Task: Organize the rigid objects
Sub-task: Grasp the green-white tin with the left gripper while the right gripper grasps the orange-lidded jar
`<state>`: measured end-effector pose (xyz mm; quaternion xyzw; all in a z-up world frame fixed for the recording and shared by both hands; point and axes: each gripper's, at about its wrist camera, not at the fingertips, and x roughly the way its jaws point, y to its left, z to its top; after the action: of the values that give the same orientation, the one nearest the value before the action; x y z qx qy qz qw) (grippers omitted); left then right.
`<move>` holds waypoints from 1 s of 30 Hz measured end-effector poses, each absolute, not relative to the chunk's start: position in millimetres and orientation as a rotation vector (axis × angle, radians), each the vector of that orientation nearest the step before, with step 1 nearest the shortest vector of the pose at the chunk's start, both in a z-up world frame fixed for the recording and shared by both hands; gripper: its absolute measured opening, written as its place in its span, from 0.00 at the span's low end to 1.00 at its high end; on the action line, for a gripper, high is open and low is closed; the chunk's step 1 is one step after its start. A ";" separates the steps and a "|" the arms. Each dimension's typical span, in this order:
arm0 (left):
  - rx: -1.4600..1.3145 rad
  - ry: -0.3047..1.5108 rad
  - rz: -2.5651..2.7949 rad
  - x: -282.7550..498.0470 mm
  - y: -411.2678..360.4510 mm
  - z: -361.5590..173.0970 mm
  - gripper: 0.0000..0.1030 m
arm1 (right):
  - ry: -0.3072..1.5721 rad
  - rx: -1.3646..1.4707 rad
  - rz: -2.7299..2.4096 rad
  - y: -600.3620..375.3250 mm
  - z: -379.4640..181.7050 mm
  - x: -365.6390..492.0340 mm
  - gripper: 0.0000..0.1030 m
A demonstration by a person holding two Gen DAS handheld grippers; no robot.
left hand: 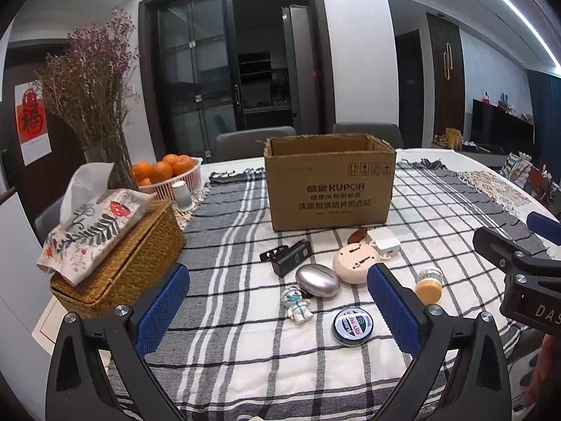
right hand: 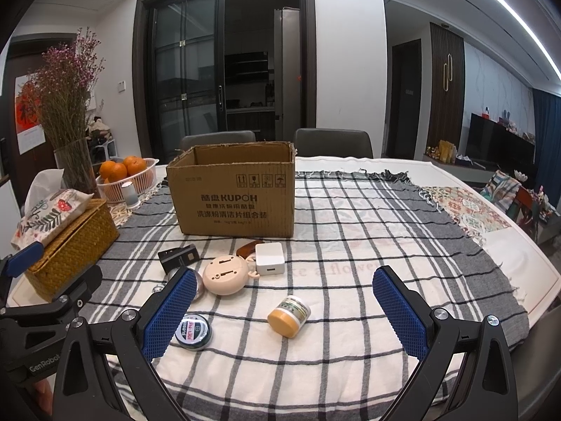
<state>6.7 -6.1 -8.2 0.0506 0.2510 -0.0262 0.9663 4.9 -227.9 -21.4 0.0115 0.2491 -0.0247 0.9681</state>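
Eight small rigid things lie on the checked tabletop (right hand: 350,217): one black clip (left hand: 291,256), one silver oval case (left hand: 317,283), one masked figurine (left hand: 297,304), one round tin (left hand: 351,326), one pink round case (left hand: 355,263), one white charger (left hand: 385,242), one brown piece (left hand: 357,235), and one yellow-lidded jar (right hand: 289,315) on its side. At 12 o'clock stands one cardboard box (left hand: 329,186) — open-topped, its contents hidden. At 10 o'clock one white basket (left hand: 175,179) holds oranges. The left tool (left hand: 278,312) and right tool (right hand: 284,315) both gape wide, holding nothing.
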 end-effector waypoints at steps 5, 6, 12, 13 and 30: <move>0.119 0.558 -0.097 16.2 -12.3 -20.0 1.00 | 0.540 0.036 -0.040 -233.1 -31.2 13.8 0.99; 0.123 0.571 -0.115 18.1 -14.5 -23.3 1.00 | 0.553 0.041 -0.036 -234.5 -34.2 16.9 0.99; 0.151 0.648 -0.217 29.0 -28.8 -43.0 0.97 | 0.626 0.056 -0.007 -240.8 -53.5 34.0 0.99; 0.156 0.661 -0.234 31.2 -31.1 -45.9 0.96 | 0.637 0.056 -0.003 -241.2 -57.0 37.0 0.99; 0.213 0.871 -0.447 67.0 -57.1 -103.5 0.75 | 0.814 -0.011 0.102 -246.8 -120.2 85.8 0.98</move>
<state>67.0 -57.1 -103.5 0.1022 0.4176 -0.2142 0.8771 85.8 -246.8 -120.2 -0.0055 0.3955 0.0498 0.9171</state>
